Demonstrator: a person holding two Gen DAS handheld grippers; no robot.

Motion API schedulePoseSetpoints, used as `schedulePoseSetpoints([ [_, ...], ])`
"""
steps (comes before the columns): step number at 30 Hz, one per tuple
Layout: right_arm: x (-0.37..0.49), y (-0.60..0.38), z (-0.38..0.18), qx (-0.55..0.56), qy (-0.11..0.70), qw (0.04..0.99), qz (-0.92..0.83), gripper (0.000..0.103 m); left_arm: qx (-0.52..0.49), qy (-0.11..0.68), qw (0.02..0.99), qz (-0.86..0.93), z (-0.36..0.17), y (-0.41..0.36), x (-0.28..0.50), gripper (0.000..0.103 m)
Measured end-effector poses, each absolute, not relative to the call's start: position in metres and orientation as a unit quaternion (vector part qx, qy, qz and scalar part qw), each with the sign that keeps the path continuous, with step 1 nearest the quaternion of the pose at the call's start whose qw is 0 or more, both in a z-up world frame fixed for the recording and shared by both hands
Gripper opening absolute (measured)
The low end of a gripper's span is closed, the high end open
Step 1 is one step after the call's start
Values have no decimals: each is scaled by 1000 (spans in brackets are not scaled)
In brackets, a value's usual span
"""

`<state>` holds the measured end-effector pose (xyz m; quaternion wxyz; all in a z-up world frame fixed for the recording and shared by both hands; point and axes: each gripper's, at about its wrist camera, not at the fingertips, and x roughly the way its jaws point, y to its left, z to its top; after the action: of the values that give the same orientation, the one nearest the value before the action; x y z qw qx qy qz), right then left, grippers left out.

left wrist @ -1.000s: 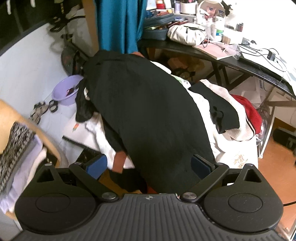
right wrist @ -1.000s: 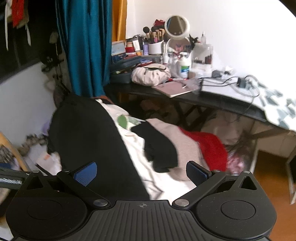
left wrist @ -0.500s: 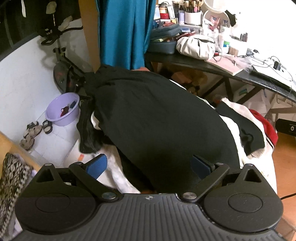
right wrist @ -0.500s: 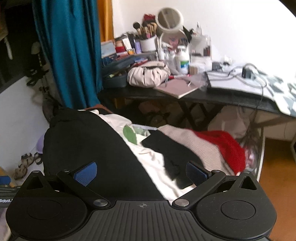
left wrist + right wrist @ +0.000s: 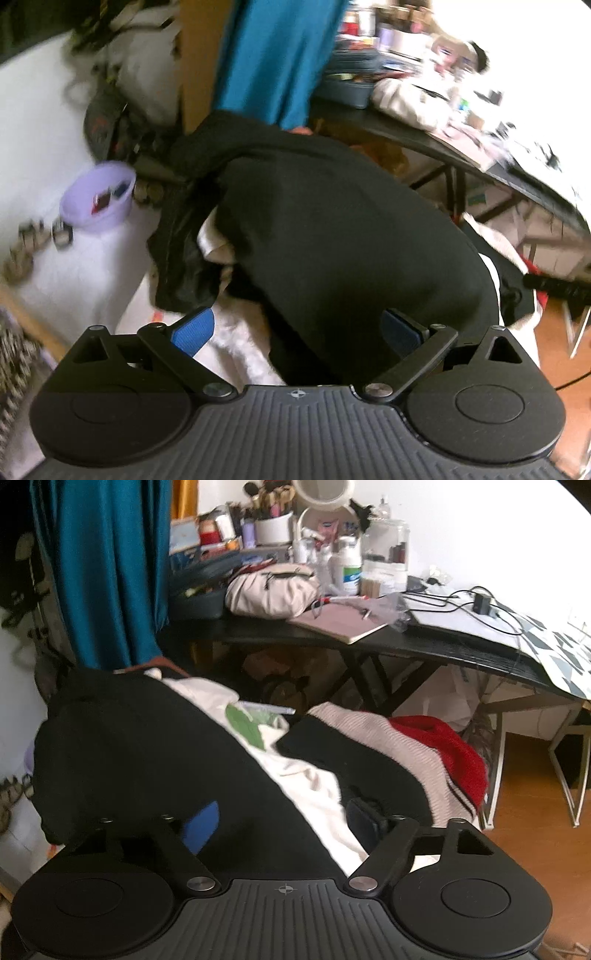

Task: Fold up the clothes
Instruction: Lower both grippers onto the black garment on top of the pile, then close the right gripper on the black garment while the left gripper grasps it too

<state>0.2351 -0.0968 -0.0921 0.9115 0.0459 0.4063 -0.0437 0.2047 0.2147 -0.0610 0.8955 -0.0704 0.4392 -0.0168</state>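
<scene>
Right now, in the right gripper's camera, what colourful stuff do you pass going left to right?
Teal curtain → big black garment → green patch on the white cloth → striped cream sweater → red knit → orange floor.

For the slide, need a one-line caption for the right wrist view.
Right gripper, jaws just closing, over the edge of a black garment on a pile of clothes beside a cluttered desk.

The right gripper (image 5: 282,821) hangs over a black garment (image 5: 147,760) spread across white cloth (image 5: 310,786); its jaws have just been closing, blue pads apart, gripping nothing. Beyond lie a red knit (image 5: 450,749) and a cluttered black desk (image 5: 295,635).
</scene>
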Motion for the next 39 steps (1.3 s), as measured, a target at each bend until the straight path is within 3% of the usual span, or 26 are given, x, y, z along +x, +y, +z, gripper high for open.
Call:
schedulePoseSetpoints([
  [11, 298, -16, -126, 6, 409, 912, -22, 72, -59, 460, 882, 89, -87, 291, 201, 99],
  [21, 329, -42, -135, 52, 405, 909, -84, 73, -51, 463, 883, 63, -88, 274, 225, 99],
  [25, 322, -73, -155, 67, 408, 906, -94, 86, -42, 472, 879, 56, -86, 262, 240, 99],
  [26, 321, -80, -161, 72, 411, 904, -95, 85, -41, 474, 878, 56, -85, 259, 245, 99],
  [27, 319, -86, -166, 82, 415, 902, -90, 82, -41, 476, 877, 56, -84, 257, 250, 99],
  [29, 313, -97, -174, 115, 413, 901, -61, 56, -42, 478, 875, 58, -81, 250, 261, 99],
  [30, 311, -100, -174, 122, 412, 902, -48, 47, -43, 479, 875, 60, -80, 247, 267, 99],
  [32, 307, -103, -174, 132, 409, 903, -26, 2, -48, 480, 874, 60, -76, 239, 278, 99],
  [37, 297, -106, -169, 145, 404, 901, 57, 0, -76, 490, 866, 57, -68, 222, 313, 99],
  [39, 299, -114, -169, 143, 394, 907, 43, 5, -80, 491, 865, 60, -66, 216, 326, 99],
])
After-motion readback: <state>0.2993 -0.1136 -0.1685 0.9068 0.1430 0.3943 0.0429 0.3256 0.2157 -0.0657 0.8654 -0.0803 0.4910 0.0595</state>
